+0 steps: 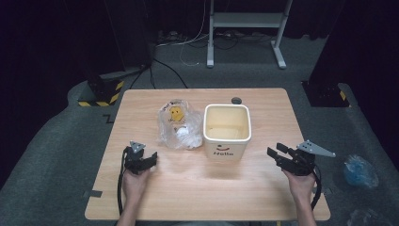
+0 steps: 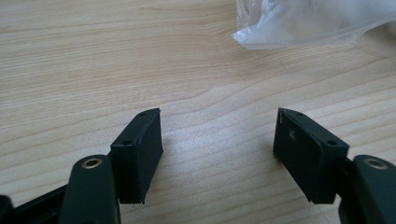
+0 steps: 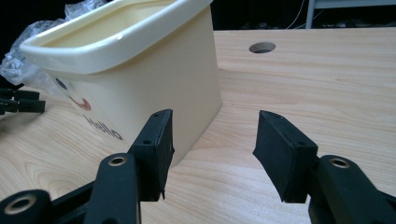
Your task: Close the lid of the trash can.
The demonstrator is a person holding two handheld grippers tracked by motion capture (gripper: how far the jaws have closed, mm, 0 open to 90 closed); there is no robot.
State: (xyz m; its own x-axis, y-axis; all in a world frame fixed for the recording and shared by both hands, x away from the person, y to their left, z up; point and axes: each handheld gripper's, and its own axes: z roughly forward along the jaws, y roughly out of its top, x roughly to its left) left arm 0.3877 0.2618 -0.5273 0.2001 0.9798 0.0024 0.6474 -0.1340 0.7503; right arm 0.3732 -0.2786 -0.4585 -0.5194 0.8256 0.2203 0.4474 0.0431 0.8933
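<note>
The cream bin (image 1: 227,129) is standing near the middle of the surface (image 1: 263,188), with the clear plastic bag (image 1: 179,125) lying just beside it toward the left edge. The left gripper (image 1: 143,160) is hovering open and empty near the bag's near side. The right gripper (image 1: 277,153) is waiting open toward the right edge, holding nothing, with bare wood between it and the bin. A round hole (image 1: 236,100) is sitting by the far edge.
</note>
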